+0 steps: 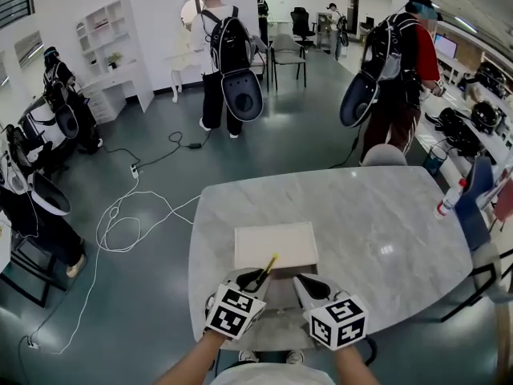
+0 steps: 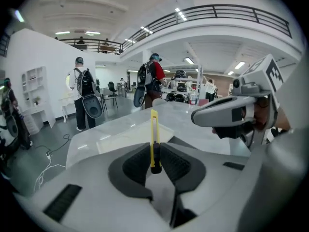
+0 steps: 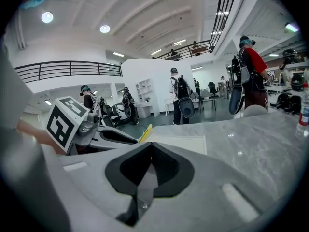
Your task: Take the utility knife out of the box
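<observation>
Left claw (image 2: pixel 154 154): clenched on the utility knife (image 2: pixel 154 138), its dark pads pressed on the lower end of the yellow handle.
Utility knife: out of the box (image 1: pixel 275 245), standing up from between the jaws; in the head view its tip shows over the box's near edge.
Right claw (image 3: pixel 150 151): jaws drawn together with nothing between them, just beside the left claw at the tabletop's near edge.
Box: flat, cream, lying on the tabletop (image 1: pixel 385 231) just beyond both claws.
Tabletop: grey marble, rounded corners; a small bottle (image 1: pixel 448 198) stands near its far right edge.
</observation>
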